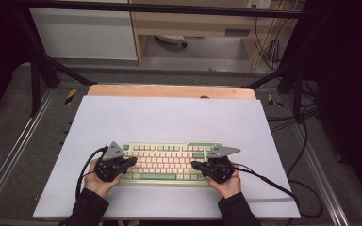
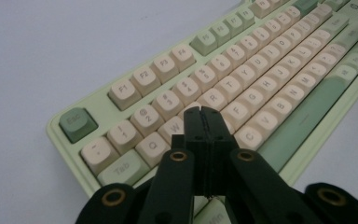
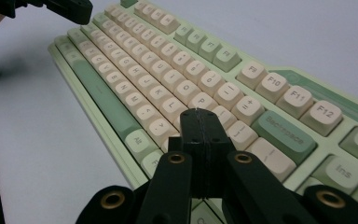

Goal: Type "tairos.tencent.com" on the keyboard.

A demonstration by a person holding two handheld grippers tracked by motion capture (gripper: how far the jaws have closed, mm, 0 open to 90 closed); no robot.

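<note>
Both pairs of black tongs, left gripper (image 1: pixel 131 161) and right gripper (image 1: pixel 195 165), closed empty over pale-green keyboard (image 1: pixel 165 162) with cream keys (on white tabletop (image 1: pixel 169 117)).

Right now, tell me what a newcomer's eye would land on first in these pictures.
First the pale green keyboard with cream keys, lying on the near half of the white mat. Next the two black grippers at its ends: the left gripper over its left keys, the right gripper over its right keys, both with jaws shut and empty. In the left gripper view the closed tips hang above the keys beside W.
</note>
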